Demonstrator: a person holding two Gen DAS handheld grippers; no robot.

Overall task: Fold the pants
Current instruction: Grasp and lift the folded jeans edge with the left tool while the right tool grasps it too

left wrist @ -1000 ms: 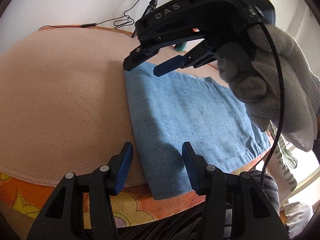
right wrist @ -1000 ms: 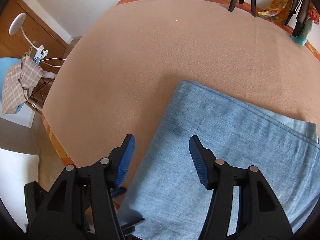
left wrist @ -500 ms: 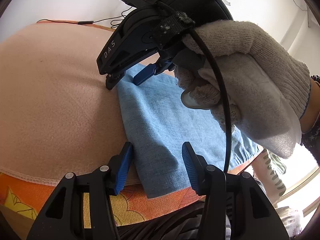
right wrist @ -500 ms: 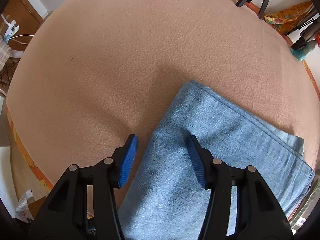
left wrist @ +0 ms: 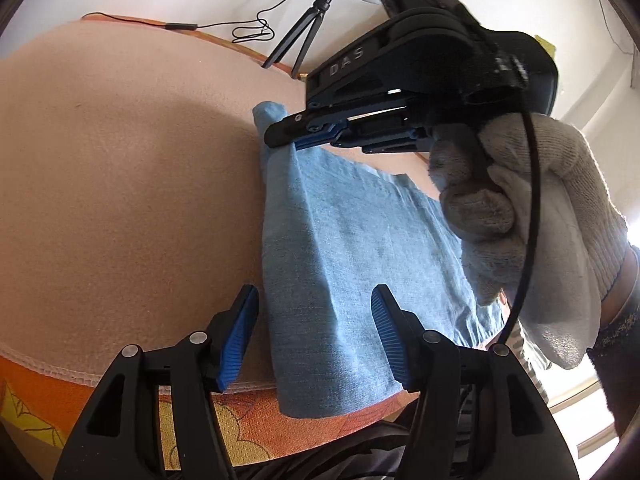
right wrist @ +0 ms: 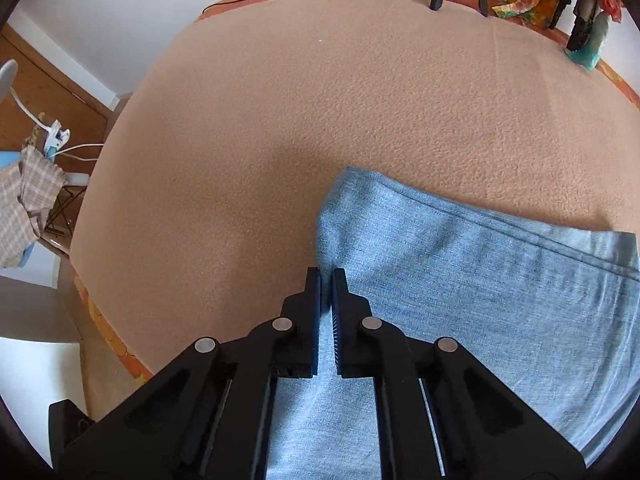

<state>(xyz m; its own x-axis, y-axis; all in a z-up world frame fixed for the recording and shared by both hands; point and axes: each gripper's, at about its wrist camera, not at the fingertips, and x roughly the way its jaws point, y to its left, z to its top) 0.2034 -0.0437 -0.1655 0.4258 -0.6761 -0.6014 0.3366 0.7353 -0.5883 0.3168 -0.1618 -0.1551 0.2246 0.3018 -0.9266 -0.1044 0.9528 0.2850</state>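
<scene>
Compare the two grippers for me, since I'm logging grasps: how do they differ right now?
The right gripper has just closed and pinches the far corner of the pants, bunching the cloth upward; the left gripper has just opened wider, and its pads touch nothing. The right one is on the far end of the pants' folded edge, the left one over the near end. Both are black with blue pads.

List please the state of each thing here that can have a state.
Right claw: shut on the pants, far corner pinched and lifted.
Left claw: open, jaws astride the near edge of the pants, not pressing.
Pants: folded flat on the blanket.
</scene>
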